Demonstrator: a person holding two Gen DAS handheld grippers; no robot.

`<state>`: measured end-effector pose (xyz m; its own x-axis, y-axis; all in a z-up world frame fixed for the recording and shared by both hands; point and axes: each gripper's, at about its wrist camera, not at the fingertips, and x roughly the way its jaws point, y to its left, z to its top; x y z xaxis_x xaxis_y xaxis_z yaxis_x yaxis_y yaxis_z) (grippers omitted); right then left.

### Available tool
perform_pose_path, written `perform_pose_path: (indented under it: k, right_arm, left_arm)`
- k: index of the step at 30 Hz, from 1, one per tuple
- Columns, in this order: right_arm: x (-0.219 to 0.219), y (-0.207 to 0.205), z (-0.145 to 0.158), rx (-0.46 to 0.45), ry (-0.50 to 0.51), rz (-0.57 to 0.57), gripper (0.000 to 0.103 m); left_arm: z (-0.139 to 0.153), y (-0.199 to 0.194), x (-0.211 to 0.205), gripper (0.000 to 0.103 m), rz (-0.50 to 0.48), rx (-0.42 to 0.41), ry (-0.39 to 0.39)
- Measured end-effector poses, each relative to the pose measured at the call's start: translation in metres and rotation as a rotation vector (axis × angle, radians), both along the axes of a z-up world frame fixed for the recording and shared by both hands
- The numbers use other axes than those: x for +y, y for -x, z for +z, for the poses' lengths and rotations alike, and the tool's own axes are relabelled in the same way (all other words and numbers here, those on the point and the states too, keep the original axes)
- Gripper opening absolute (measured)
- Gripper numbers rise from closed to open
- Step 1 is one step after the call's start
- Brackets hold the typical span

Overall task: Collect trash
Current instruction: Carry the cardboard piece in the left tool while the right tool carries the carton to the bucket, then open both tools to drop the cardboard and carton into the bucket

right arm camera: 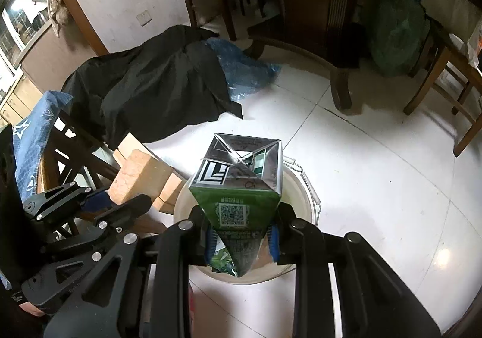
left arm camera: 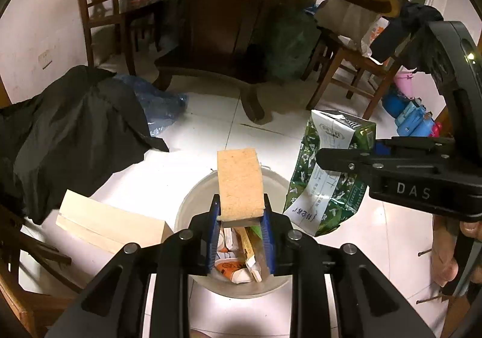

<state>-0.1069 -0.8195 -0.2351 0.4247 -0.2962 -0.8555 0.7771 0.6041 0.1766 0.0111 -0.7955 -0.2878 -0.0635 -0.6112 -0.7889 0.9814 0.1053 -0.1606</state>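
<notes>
At lower centre of both views, the white bucket (left arm camera: pixel 183 211) sits below two loaded claws. Left gripper (left arm camera: pixel 241 217) clamps a sponge block (left arm camera: pixel 239 181); right gripper (right arm camera: pixel 242 235) clamps a green carton (right arm camera: pixel 241 187). Risk: each item overhangs the rim; early release may drop it onto the floor (right arm camera: pixel 376 172).

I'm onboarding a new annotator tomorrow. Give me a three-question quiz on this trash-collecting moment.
1. What does the left gripper hold?
2. True or false: the bucket below both grippers is empty.
3. The right gripper is shut on: A) a blue bag, B) a green carton, C) a wooden block.

Key: 1. A tan sponge. 2. False; it already holds packaging. 3. B.
</notes>
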Motion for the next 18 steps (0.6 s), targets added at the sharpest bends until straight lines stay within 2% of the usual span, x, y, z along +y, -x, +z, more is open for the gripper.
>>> perform_pose_path:
  k: [15, 17, 18]
  right_arm:
    - [-0.0073, 0.0001, -0.0096, 0.006, -0.02, 0.002, 0.027]
    - [-0.0084, 0.0008, -0.0114, 0.005, -0.02, 0.001, 0.028]
    - [-0.0077, 0.0005, -0.011, 0.006, -0.023, 0.002, 0.029]
  left_arm:
    - [-0.0074, -0.0007, -0.0071, 0.027, 0.002, -0.006, -0.02]
    - [-0.0085, -0.0022, -0.007, 0.033, 0.0, -0.006, -0.025]
    - [-0.0074, -0.0009, -0.008, 0.042, 0.005, -0.011, -0.023]
